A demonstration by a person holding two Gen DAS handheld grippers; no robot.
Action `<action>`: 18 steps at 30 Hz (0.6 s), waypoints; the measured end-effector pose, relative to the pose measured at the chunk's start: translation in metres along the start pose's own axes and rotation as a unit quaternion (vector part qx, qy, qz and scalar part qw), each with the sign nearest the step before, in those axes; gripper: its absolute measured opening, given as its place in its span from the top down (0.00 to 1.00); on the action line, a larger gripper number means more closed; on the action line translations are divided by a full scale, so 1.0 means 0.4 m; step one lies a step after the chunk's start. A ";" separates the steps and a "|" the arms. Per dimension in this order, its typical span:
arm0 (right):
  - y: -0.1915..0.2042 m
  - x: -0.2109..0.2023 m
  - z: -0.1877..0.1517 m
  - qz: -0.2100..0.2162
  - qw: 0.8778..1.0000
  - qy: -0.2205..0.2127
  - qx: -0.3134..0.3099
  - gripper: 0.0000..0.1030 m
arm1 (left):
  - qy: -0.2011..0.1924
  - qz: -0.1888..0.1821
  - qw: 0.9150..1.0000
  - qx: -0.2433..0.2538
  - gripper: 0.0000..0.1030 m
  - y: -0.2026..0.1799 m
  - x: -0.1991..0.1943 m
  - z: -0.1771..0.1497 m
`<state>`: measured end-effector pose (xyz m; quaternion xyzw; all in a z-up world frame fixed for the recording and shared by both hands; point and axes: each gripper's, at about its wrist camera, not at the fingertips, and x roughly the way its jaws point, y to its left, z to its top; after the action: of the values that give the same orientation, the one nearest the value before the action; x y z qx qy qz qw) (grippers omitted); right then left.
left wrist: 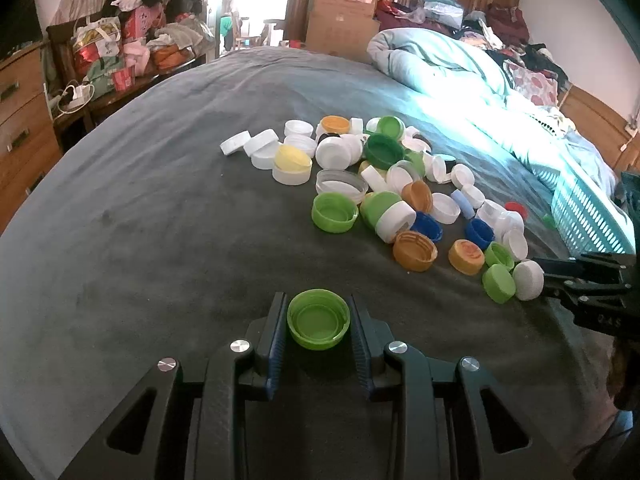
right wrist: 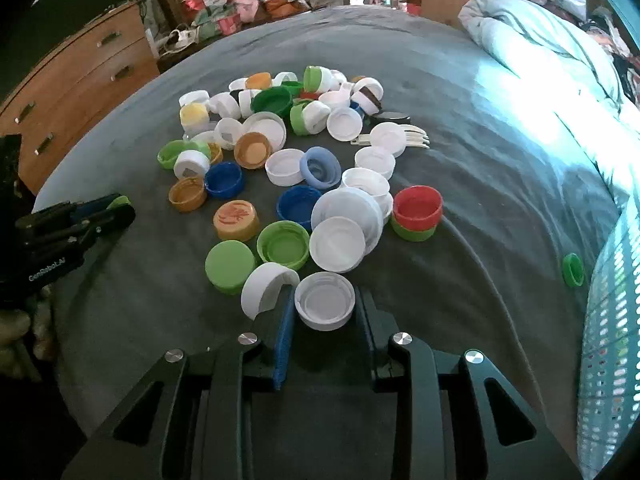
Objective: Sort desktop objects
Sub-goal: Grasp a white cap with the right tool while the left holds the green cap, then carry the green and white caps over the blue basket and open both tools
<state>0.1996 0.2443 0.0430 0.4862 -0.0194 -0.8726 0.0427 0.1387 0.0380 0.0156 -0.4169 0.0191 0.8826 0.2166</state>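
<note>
A heap of white, green, orange, blue and red plastic caps (left wrist: pixel 384 184) lies on a dark grey blanket (left wrist: pixel 160 220); the heap also shows in the right wrist view (right wrist: pixel 288 152). My left gripper (left wrist: pixel 319 320) is shut on a light green cap (left wrist: pixel 319 319), open side up, just in front of the heap. My right gripper (right wrist: pixel 325 306) is shut on a white cap (right wrist: pixel 325 306), open side up, at the near edge of the heap, touching another white cap (right wrist: pixel 266 288). The right gripper also shows in the left wrist view (left wrist: pixel 548 276), and the left gripper in the right wrist view (right wrist: pixel 116 208).
A turquoise slotted basket (left wrist: pixel 588 216) stands at the right, also in the right wrist view (right wrist: pixel 612 320), with a lone green cap (right wrist: pixel 573 269) beside it. A rolled light blue quilt (left wrist: pixel 440 64) lies behind. A wooden dresser (right wrist: pixel 80 80) stands at the left.
</note>
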 end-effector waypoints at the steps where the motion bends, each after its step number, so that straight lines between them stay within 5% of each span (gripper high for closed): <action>1: -0.002 -0.012 -0.005 0.003 1.000 -0.006 0.004 0.75 | 0.000 0.000 1.000 -0.002 0.69 0.000 -0.002 0.001; 12: -0.028 -0.191 -0.065 0.015 0.997 -0.057 0.056 0.75 | 0.001 -0.002 1.000 0.006 0.69 -0.031 -0.039 0.010; 18: 0.011 -0.255 -0.087 0.013 0.996 -0.082 0.040 0.75 | -0.031 -0.045 0.998 0.011 0.69 -0.090 -0.137 0.055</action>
<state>0.2830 0.2497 0.1114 0.4140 -0.0641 -0.9074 0.0326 0.1676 0.0555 0.0760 -0.3875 0.0028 0.8840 0.2614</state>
